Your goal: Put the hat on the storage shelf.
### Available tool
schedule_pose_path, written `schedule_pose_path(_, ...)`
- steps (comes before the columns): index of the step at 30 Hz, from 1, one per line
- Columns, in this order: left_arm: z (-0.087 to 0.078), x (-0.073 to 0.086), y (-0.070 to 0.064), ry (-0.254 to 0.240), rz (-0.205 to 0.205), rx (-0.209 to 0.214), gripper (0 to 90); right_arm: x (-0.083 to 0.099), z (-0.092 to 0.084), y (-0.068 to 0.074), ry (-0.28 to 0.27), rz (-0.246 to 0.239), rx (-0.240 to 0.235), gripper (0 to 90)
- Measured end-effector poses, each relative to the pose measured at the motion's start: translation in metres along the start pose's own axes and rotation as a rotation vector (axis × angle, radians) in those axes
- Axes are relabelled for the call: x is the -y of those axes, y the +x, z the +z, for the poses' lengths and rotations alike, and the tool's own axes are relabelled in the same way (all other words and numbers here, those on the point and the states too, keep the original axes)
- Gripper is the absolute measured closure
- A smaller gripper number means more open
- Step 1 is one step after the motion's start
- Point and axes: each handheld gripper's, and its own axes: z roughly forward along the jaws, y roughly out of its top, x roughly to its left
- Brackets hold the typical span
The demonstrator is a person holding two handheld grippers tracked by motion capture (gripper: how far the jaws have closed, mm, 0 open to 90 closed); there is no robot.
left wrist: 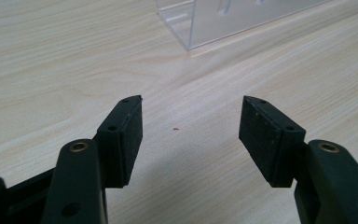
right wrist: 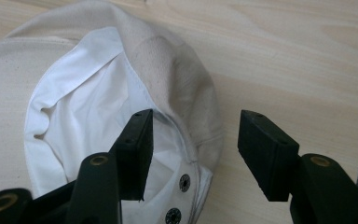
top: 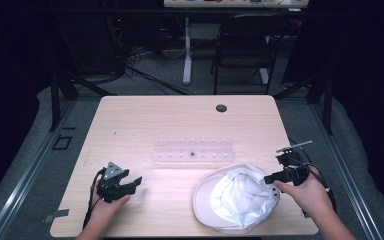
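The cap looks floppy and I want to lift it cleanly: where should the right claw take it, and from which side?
Probably at the back rim of the cap, beside the snap strap. It lies upside down, white lining up, so that edge stands raised off the table. The right claw, open, already straddles it: come from the person's right, one jaw inside the lining, one outside.

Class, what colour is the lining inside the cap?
White, inside the cap; the right gripper view shows it best.
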Motion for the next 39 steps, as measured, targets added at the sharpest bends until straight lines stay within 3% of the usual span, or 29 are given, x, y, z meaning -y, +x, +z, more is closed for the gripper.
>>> schedule_pose_path(5, 0.001, 0.000, 0.000, 0.001, 0.001, -0.001, 40.0, 0.005, 0.006, -0.002, 0.050, 0.022, -0.022, 48.5)
schedule_pose_path(11, 0.001, 0.000, -0.001, 0.008, 0.011, 0.000, 40.0, 0.006, 0.010, -0.006, 0.093, 0.084, -0.047, 54.5)
schedule_pose_path(14, 0.002, 0.000, -0.002, 0.008, 0.008, 0.001, 40.0, 0.006, 0.013, -0.007, 0.138, 0.081, -0.059, 55.6)
schedule_pose_path(15, 0.002, 0.000, -0.002, 0.008, 0.010, 0.002, 40.0, 0.007, 0.016, -0.005, 0.121, 0.100, -0.047, 56.6)
schedule_pose_path(17, 0.002, 0.000, -0.002, 0.011, 0.019, 0.004, 40.0, 0.007, 0.016, -0.006, 0.149, 0.091, -0.059, 58.8)
schedule_pose_path(25, 0.002, 0.000, -0.003, 0.012, 0.019, 0.008, 40.1, 0.006, 0.017, -0.003, 0.160, 0.098, -0.048, 73.7)
schedule_pose_path(39, 0.003, 0.000, -0.008, 0.014, 0.035, 0.011, 40.1, 0.002, 0.013, 0.003, 0.195, 0.125, -0.053, 79.8)
